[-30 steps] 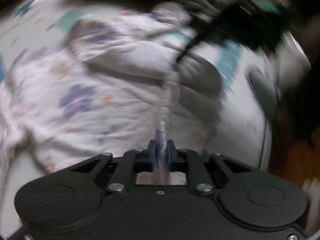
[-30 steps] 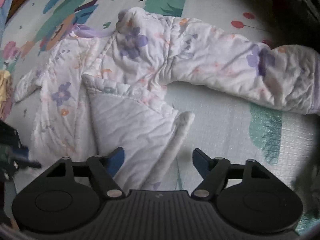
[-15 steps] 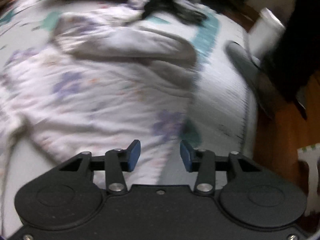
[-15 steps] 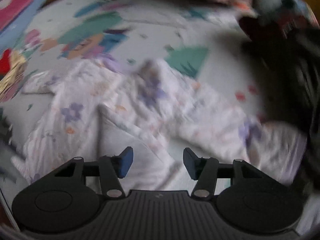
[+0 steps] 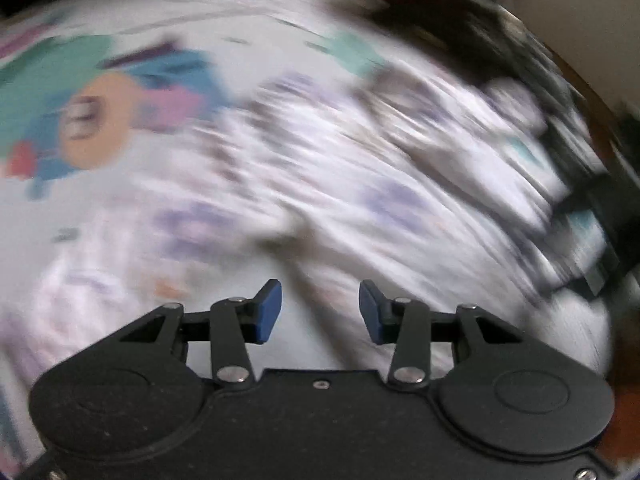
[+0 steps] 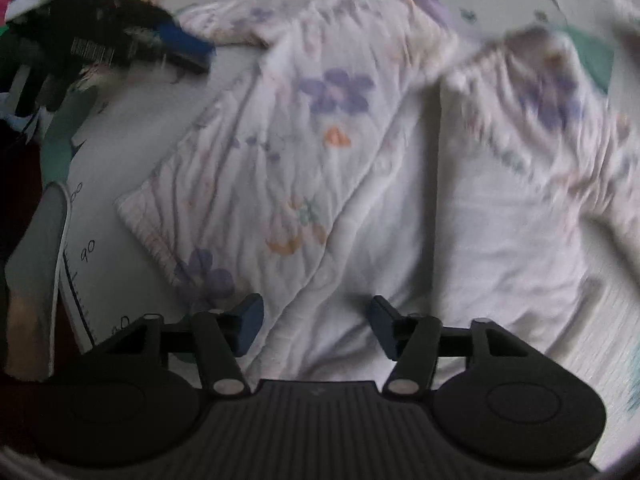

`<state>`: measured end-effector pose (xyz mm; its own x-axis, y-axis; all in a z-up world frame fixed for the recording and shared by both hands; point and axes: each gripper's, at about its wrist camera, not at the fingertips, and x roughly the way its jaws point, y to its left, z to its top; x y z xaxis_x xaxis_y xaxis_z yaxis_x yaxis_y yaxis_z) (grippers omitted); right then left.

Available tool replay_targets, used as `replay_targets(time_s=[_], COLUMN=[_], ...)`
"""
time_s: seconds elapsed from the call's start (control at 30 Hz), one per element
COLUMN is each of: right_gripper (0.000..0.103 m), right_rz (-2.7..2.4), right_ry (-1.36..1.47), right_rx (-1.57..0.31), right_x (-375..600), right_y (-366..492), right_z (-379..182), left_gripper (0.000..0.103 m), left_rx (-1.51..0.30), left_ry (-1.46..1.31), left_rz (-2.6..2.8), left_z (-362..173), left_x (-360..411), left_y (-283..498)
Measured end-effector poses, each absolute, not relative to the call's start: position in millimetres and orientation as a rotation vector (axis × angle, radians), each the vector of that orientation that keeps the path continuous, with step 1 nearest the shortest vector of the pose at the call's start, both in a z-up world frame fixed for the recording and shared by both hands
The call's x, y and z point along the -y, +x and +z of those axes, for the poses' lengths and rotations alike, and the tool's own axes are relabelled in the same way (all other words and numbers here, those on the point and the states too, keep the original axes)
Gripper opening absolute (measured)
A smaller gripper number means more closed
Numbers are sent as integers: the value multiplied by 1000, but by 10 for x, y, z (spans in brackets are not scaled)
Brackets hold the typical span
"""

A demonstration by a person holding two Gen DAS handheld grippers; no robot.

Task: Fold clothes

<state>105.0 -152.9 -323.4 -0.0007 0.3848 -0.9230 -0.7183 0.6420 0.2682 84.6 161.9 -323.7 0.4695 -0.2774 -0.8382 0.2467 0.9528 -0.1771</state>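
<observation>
Both tools are held wide open and empty above the jacket [image 6: 320, 152], which is spread on the play mat [image 6: 132, 128]. Straight ahead of the right tool [image 6: 316, 330] its front panel runs lengthwise; the left tool [image 5: 320, 310] is too blurred to be placed.

A cartoon-printed play mat [image 6: 132, 128] covers seemingly wooden floor [image 5: 624, 420].

A ruler scale is showing along the play mat's left border [image 6: 78, 276] in the right wrist view; the number "90" is reading clearly, with a further, partly hidden number sitting lower down. The left wrist view is yielding nothing legible.
</observation>
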Motion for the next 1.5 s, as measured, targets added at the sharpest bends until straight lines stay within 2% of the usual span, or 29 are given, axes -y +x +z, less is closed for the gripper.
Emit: replay_targets(time_s=[0.07, 0.13, 0.17, 0.27, 0.37, 0.4, 0.47, 0.5, 0.53, 0.63, 0.73, 0.77, 0.83, 0.97, 1.0, 1.03, 1.13, 1.4, 1.43, 1.5], right_gripper=[53, 35, 31, 30, 33, 33, 33, 30, 25, 21, 25, 28, 40, 40, 38, 31, 22, 18, 18, 14], right_rz=[881, 867, 859, 836, 829, 827, 834, 841, 826, 817, 815, 813, 806, 821, 816, 809, 791, 796, 799, 802], right_ry=[-309, -301, -294, -262, -231, -227, -254, -276, -288, -292, -261, -246, -219, -266, -266, -263, -265, -240, -236, -226], right_rx=[-1308, -1296, -1300, -1327, -1335, -1335, -1320, -1308, -1300, -1294, -1310, -1315, -1320, -1303, -1301, -1300, -1287, -1274, -1274, -1274], right_x=[1525, 1525, 1531, 1542, 1547, 1547, 1523, 1505, 1482, 1490, 1509, 1514, 1527, 1515, 1511, 1508, 1511, 1513, 1519, 1532], right_y=[1072, 1096, 1104, 1145, 1175, 1179, 1150, 1124, 1103, 1112, 1141, 1147, 1147, 1079, 1071, 1065, 1051, 1056, 1064, 1081], right_z=[-3219, -3195, -3197, -3210, -3193, -3188, -3192, -3191, -3195, -3200, -3217, -3218, -3213, -3195, -3196, -3199, -3208, -3226, -3226, -3221], left_gripper=[40, 40, 40, 42, 40, 33, 13, 9, 9, 10, 44, 46, 46, 46, 46, 44, 37, 32, 30, 18], left_rx=[-1017, -999, -987, -1000, -1042, -1059, -1061, -1033, -997, -978, -965, -960, -950, -927, -930, -936, -958, -956, -950, -972], left_ry=[-35, -44, -52, -160, -277, -287, -237, -217, -200, -123, -44, -18, 34, 119, 130, 145, 208, 142, 127, 124], left_rz=[-170, -11, 65, 226, 255, 222, 183, 195, 216, 158, 90, 67, 22, -120, -189, -253, -387, -391, -384, -366], left_z=[-3234, -3242, -3244, -3286, -3385, -3423, -3421, -3372, -3310, -3208, -3115, -3083, -3021, -2876, -2859, -2854, -2927, -3216, -3232, -3322], left_x=[-1849, -2116, -2250, -2651, -2927, -2945, -2916, -2905, -2895, -2742, -2578, -2524, -2415, -2102, -1934, -1770, -1329, -994, -978, -935], left_y=[966, 988, 993, 926, 891, 899, 928, 928, 924, 1017, 1120, 1155, 1223, 1422, 1525, 1624, 1921, 2400, 2425, 2495])
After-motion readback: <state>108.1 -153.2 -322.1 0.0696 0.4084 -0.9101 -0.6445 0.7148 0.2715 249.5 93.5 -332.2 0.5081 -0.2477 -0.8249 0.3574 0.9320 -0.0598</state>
